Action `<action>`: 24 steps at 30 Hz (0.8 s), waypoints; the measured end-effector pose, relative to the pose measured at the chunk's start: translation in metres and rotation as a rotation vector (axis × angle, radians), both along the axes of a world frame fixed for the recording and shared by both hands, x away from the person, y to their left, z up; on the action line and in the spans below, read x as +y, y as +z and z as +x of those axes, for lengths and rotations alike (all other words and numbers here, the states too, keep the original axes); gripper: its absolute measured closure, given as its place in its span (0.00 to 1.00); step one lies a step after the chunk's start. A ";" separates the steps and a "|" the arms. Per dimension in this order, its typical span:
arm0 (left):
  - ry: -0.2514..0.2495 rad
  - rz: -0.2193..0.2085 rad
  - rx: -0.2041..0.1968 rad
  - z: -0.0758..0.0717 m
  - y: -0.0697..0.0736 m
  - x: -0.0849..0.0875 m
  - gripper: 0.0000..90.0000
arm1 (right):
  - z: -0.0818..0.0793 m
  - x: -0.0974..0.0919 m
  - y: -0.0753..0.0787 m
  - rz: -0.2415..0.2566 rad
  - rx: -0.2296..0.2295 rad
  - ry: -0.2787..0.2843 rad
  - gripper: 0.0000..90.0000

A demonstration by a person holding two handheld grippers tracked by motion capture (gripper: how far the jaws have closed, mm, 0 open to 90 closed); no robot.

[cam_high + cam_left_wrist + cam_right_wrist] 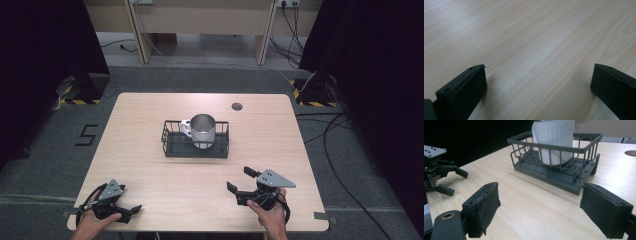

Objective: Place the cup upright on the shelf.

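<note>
Reaching for the mug (pixel 203 131) in the wire basket (pixel 172 147), the right gripper (pixel 239 183), released like the left gripper (pixel 131 210), was best aligned squarely.

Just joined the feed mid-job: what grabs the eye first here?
A shiny metal cup stands upright in a dark wire basket at the middle of the wooden table, a white mug tucked behind it. Near the front edge, the left gripper and right gripper wait open, apart from the basket.
</note>
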State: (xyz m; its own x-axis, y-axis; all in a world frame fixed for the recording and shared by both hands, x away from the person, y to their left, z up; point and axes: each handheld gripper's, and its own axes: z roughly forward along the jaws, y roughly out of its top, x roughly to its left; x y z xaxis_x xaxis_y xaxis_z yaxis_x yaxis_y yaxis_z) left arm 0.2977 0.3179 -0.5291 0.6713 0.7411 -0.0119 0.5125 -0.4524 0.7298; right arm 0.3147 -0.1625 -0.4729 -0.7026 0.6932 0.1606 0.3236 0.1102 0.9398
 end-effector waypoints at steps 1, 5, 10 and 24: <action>0.000 0.000 0.000 0.000 0.000 0.000 0.00 | -0.001 0.000 -0.001 0.001 0.003 -0.001 0.17; 0.000 0.000 0.000 0.000 0.000 0.000 0.00 | -0.003 -0.002 -0.005 -0.001 0.010 -0.006 0.17; 0.000 0.000 0.000 0.000 0.000 0.000 0.00 | -0.007 -0.003 -0.011 -0.014 0.021 -0.009 0.17; 0.000 0.000 0.000 0.000 0.000 0.000 0.00 | -0.014 -0.006 -0.028 -0.081 0.051 -0.024 0.17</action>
State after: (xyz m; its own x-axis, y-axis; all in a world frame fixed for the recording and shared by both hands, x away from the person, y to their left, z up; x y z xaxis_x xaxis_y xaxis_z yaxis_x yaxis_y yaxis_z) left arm 0.2977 0.3178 -0.5292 0.6711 0.7412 -0.0122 0.5125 -0.4520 0.7301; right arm 0.3005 -0.1684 -0.5008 -0.6777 0.7221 0.1388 0.3745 0.1765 0.9103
